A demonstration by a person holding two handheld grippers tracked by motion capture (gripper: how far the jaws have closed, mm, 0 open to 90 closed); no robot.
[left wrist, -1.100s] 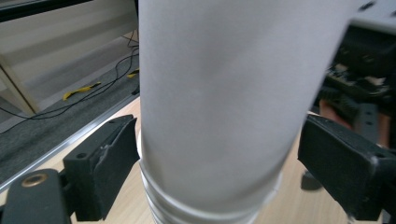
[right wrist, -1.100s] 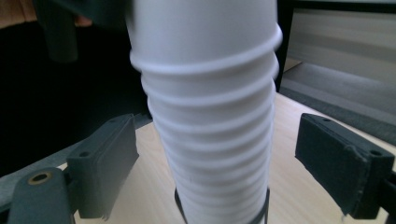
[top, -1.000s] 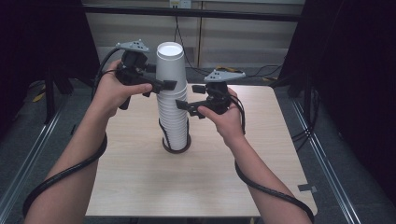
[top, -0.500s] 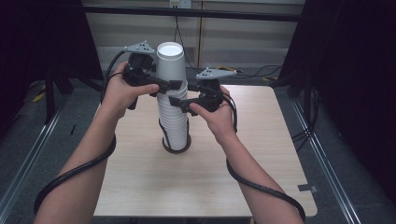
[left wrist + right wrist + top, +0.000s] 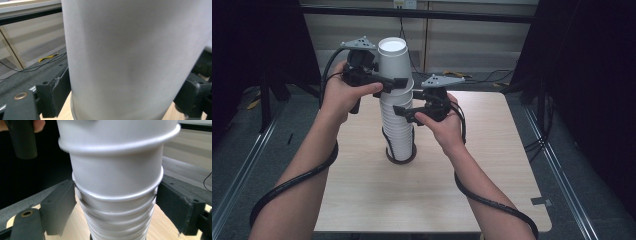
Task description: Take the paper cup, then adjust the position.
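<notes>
The left gripper [image 5: 396,81] has its fingers clamped on the top cup [image 5: 393,60]; the right gripper [image 5: 404,112] grips the cup stack [image 5: 398,132] lower, upright on the surface [image 5: 492,165].

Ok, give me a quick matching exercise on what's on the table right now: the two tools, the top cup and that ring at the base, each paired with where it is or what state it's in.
Things:
1. Left tool
2. Right tool
3. Topmost upside-down white paper cup
4. Dark ring

Places or states:
A. On the light wooden table, around the foot of the stack
B. Jaws either side of the topmost cup
C. Jaws either side of the stack of white paper cups, lower down
D. Lifted partly off the cups below

Pairs: 1-B, 2-C, 3-D, 4-A
</notes>
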